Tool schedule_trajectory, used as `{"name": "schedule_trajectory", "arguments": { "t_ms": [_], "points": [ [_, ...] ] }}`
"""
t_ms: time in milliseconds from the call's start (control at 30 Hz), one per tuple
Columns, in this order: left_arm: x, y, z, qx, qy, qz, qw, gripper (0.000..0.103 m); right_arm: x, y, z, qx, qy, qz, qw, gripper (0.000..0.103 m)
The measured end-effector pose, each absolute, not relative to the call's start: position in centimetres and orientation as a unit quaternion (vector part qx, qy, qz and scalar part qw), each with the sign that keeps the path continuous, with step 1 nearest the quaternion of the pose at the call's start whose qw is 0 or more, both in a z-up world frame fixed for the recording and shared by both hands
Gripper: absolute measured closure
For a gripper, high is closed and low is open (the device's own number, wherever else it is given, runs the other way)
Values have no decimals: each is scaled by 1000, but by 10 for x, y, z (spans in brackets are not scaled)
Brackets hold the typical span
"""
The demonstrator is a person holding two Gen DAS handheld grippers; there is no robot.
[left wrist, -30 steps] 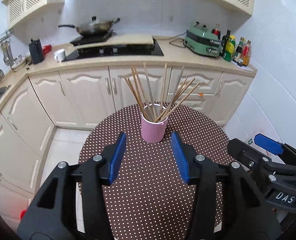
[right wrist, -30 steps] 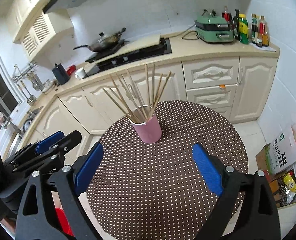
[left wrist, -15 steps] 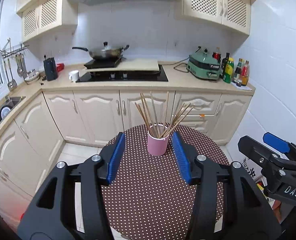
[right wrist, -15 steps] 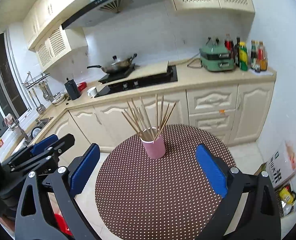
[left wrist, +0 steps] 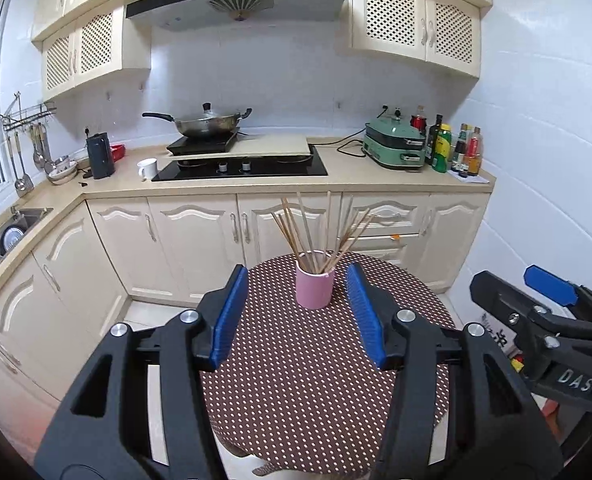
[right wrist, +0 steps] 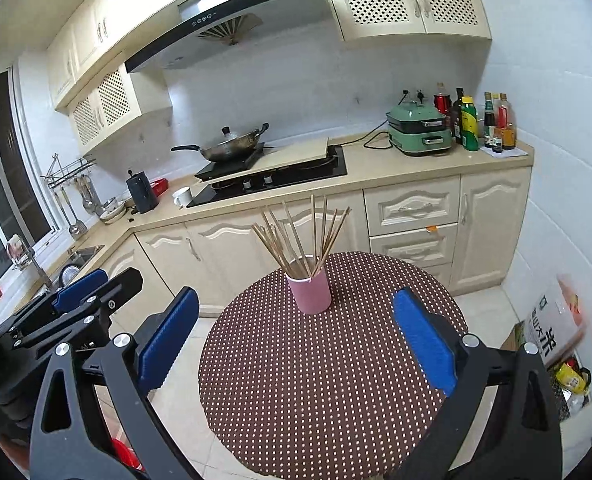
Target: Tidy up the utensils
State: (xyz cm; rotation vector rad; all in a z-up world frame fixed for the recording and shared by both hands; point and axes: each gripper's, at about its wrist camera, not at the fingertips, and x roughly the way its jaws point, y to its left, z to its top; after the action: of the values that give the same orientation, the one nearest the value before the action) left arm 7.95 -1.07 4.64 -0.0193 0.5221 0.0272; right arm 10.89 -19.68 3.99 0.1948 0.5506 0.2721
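Light, stiff chopsticks (left wrist: 320, 228) splay loosely from the pink cup (left wrist: 314, 286), likely best pinched mid-shaft; both grippers' fingers (left wrist: 232, 312) stand spread, empty.

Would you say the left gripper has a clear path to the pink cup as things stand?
Probably yes: the left gripper is open and empty, and only bare dotted tablecloth lies between it and the pink cup, which stands straight ahead.

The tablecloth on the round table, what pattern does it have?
The tablecloth is dark brown with small white polka dots, clearest in the right wrist view.
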Motion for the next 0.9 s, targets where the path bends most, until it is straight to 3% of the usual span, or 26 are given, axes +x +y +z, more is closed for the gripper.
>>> {"name": "schedule_trajectory", "arguments": {
  "t_ms": [700, 900],
  "points": [
    [22, -8, 57, -15, 242, 23, 970, 25, 51, -192, 46, 73, 258, 116, 956, 8],
    [20, -5, 57, -15, 240, 27, 970, 21, 49, -192, 46, 70, 254, 117, 958, 8]
  ]
}}
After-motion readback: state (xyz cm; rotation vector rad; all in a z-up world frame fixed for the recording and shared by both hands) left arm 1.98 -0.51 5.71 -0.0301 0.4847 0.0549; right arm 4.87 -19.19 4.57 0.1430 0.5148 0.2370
